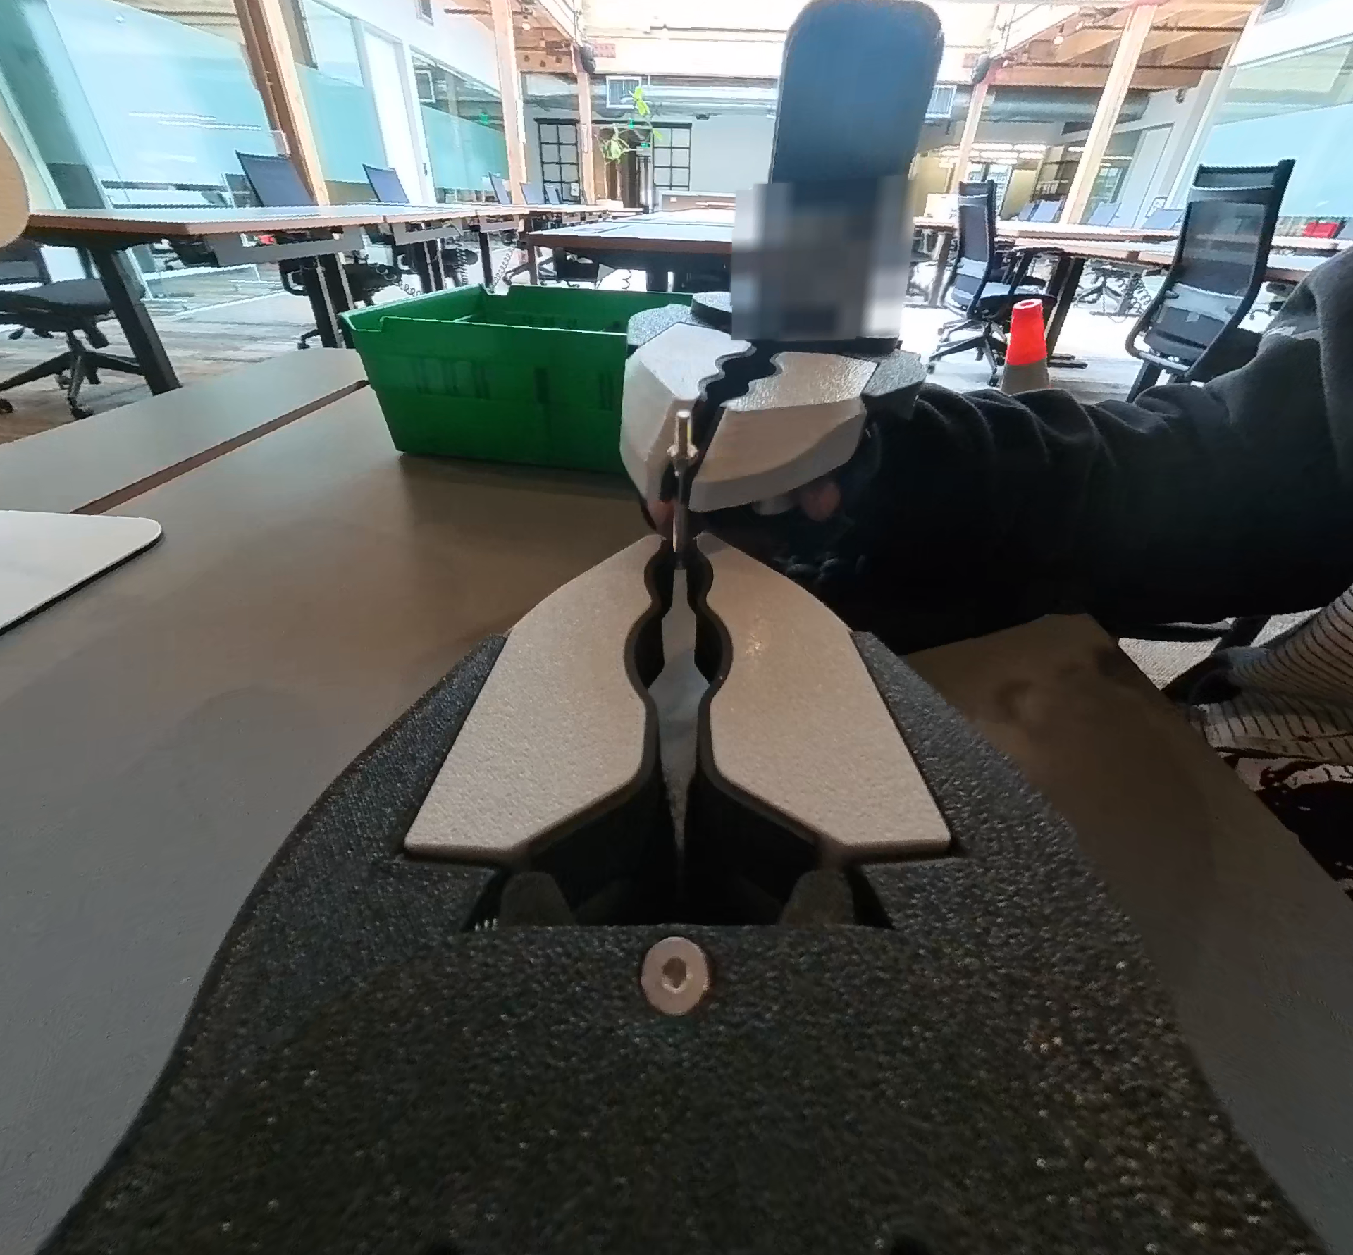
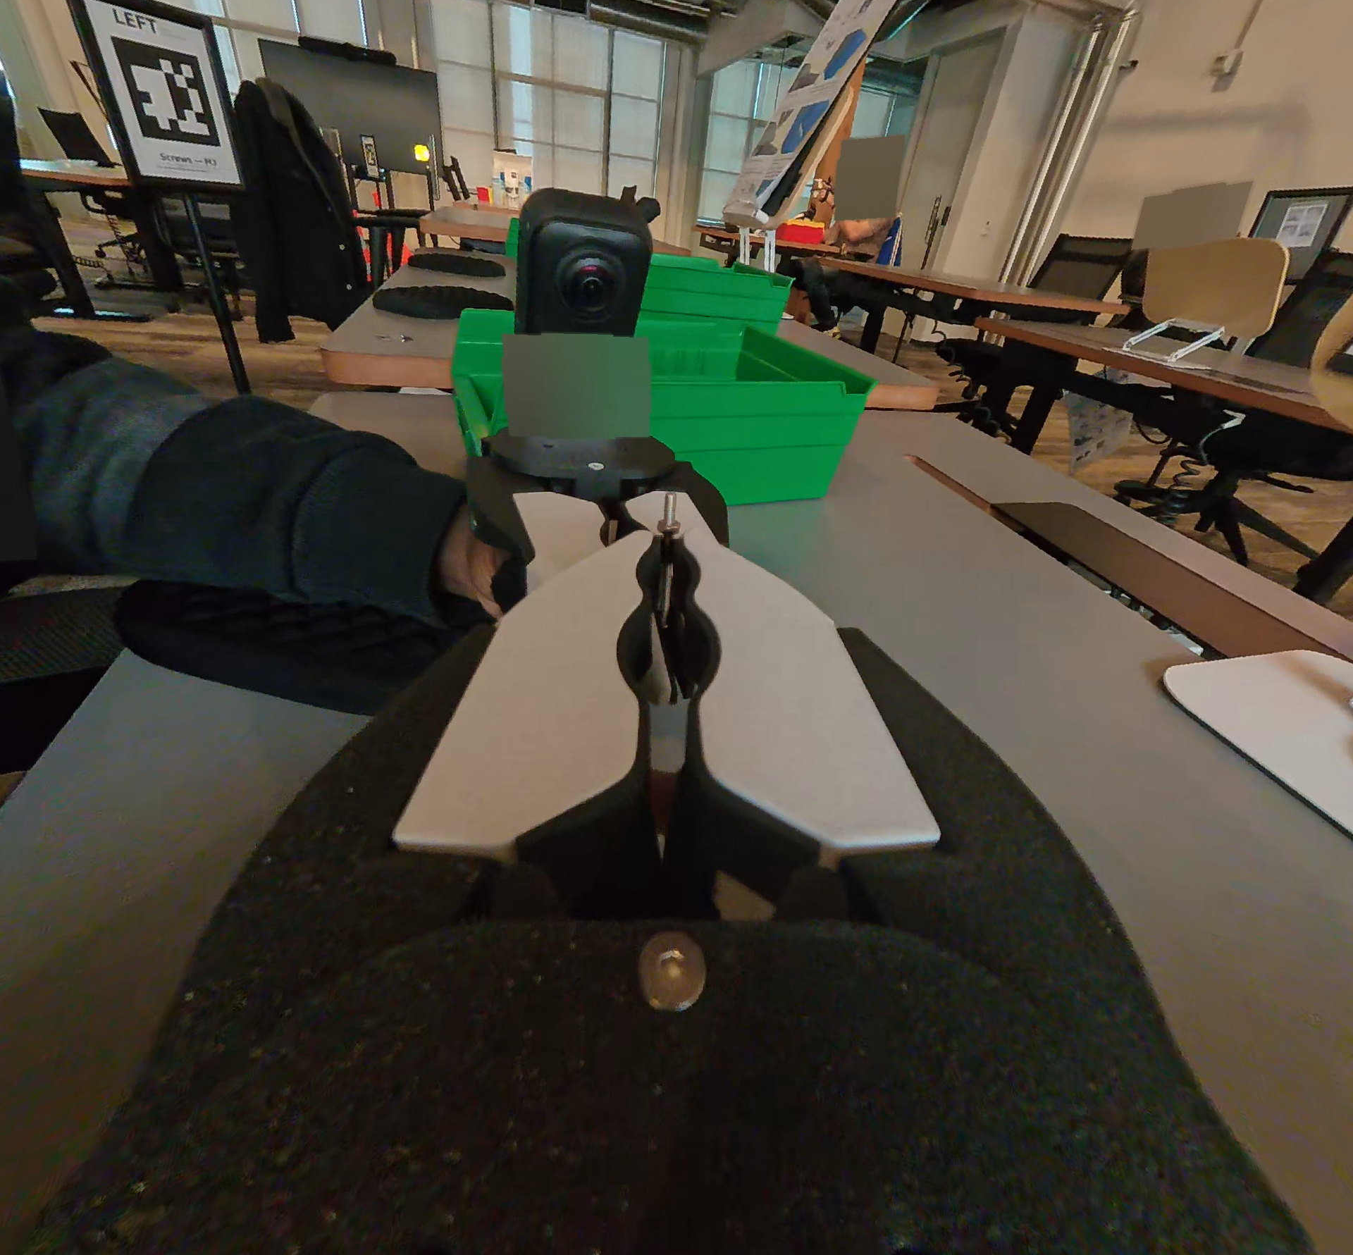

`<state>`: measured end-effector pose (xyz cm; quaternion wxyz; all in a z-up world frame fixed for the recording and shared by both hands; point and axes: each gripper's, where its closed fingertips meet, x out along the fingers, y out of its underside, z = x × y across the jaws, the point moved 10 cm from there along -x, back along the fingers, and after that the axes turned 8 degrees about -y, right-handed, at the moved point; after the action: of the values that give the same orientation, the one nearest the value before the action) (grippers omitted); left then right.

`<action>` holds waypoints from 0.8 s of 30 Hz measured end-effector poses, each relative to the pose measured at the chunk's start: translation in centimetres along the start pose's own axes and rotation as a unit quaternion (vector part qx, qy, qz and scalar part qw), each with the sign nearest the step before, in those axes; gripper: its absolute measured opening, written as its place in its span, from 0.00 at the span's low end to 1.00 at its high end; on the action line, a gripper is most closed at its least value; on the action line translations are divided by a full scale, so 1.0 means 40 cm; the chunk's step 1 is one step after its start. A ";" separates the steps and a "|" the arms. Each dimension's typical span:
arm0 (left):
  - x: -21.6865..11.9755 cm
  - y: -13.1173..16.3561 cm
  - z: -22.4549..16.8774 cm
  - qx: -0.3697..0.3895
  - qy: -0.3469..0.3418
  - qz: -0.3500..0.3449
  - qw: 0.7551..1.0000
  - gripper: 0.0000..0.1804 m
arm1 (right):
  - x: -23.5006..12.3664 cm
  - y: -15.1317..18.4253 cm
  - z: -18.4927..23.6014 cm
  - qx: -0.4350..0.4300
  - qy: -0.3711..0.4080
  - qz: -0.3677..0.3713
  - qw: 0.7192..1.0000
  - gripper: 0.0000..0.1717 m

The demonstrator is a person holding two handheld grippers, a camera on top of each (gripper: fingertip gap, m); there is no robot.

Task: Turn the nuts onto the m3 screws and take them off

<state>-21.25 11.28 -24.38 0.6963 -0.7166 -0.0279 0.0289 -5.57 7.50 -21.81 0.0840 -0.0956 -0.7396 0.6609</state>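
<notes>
A thin silver screw (image 1: pixel 681 510) stands upright above the table, with a small nut (image 1: pixel 681 447) threaded near its top. My left gripper (image 1: pixel 679 552) is shut on the screw's lower end. My right gripper (image 1: pixel 688 466) comes in from the far side, and its grey fingertips are closed at the nut. In the right wrist view the nut (image 2: pixel 668 526) sits at the tip of my right gripper (image 2: pixel 666 540). The screw tip pokes out above the nut, and the shaft (image 2: pixel 662 590) shows through the gap between the fingers. The left gripper's black body (image 2: pixel 578 462) is just behind.
A green bin (image 1: pixel 498 378) stands on the brown table (image 1: pixel 293 597) behind the grippers and also shows in the right wrist view (image 2: pixel 754 429). A white pad (image 1: pixel 58 561) lies at the table's side. Dark sleeves (image 1: pixel 1025 502) hold the grippers. My left and right fingertips are right by each other.
</notes>
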 end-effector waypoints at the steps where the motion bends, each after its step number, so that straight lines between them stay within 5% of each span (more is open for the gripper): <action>1: 0.000 0.000 -0.001 0.002 -0.001 0.001 1.000 0.01 | 0.000 0.000 0.000 0.002 -0.001 0.000 1.000 0.01; 24: -0.006 -0.004 0.019 -0.016 -0.009 -0.016 1.000 0.01 | -0.048 -0.019 -0.025 0.031 0.027 -0.110 0.993 0.13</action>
<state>-21.57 12.02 -24.25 0.6847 -0.7270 -0.0455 0.0237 -3.50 7.90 -20.93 0.1792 -0.0292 -0.7219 0.6677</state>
